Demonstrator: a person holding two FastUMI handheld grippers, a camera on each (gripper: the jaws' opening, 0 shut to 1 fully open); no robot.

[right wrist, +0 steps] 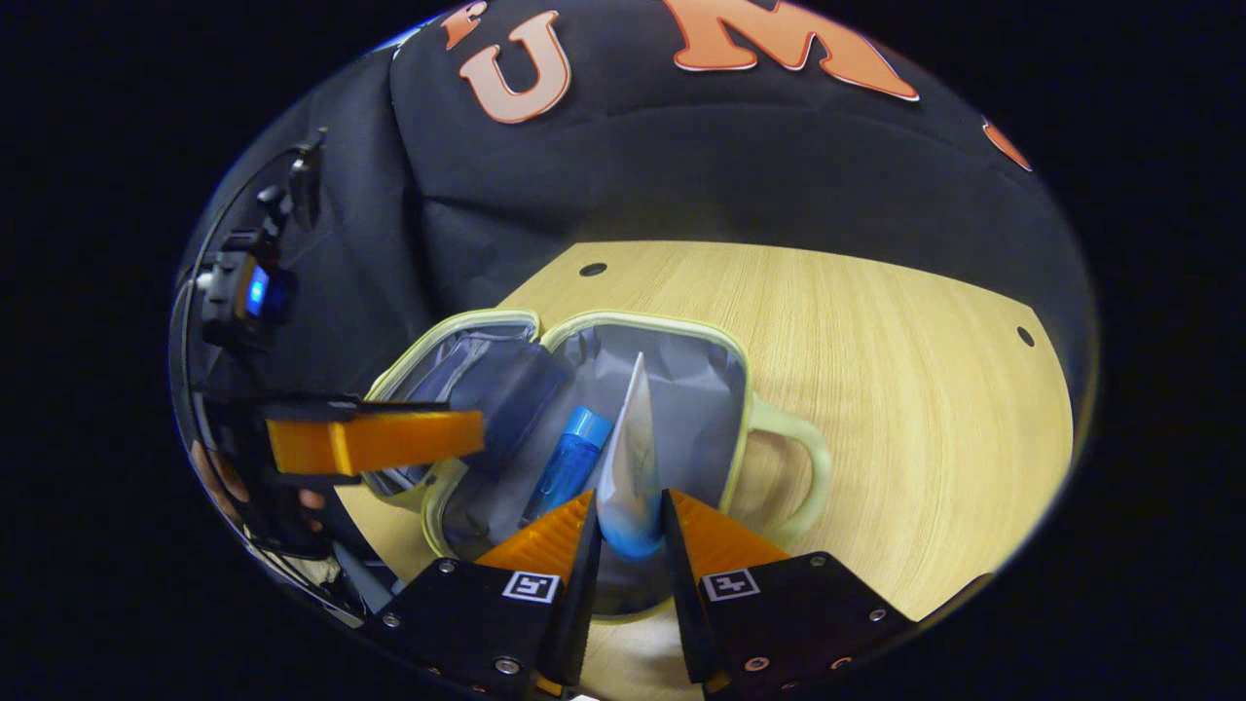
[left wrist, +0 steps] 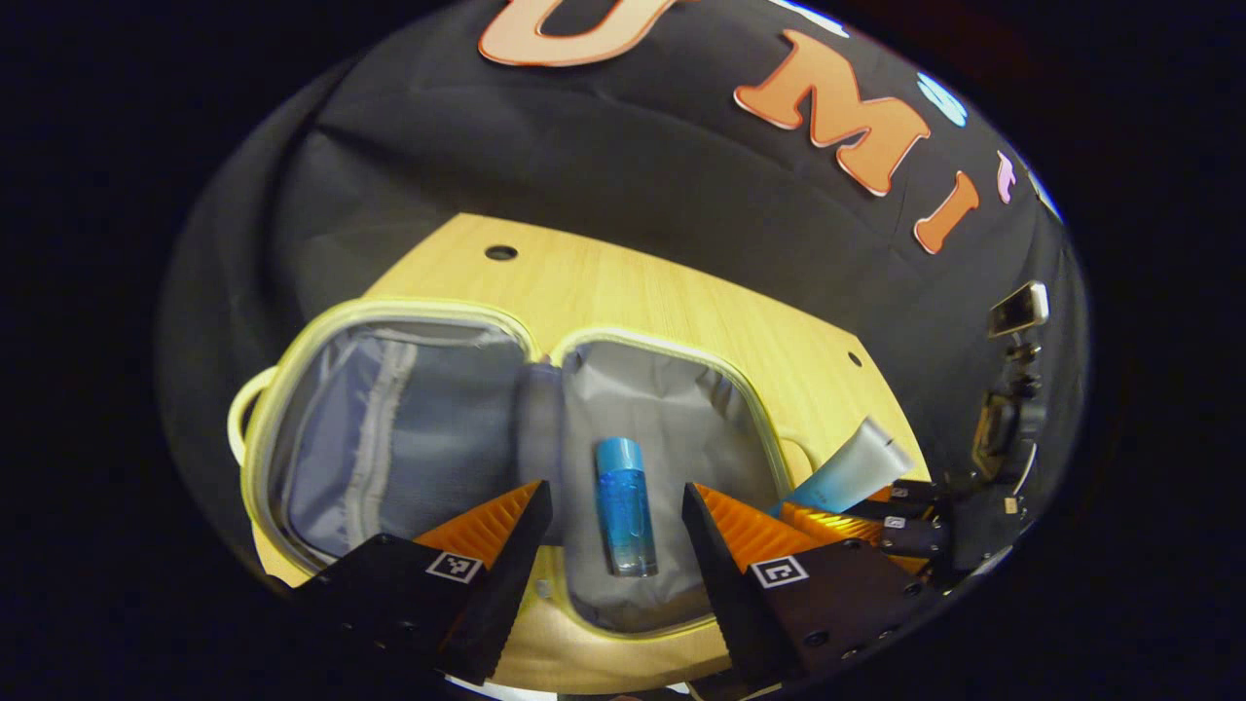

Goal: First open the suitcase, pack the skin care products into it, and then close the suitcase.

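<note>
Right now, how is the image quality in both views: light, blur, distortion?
Left gripper view: dim, warm light; strong fisheye bending of the table edge; the blue bottle in the suitcase is sharp, the left tool fingers slightly soft. Right gripper view: table brighter at right, the tube held in the right tool is clear, the edges darken.
</note>
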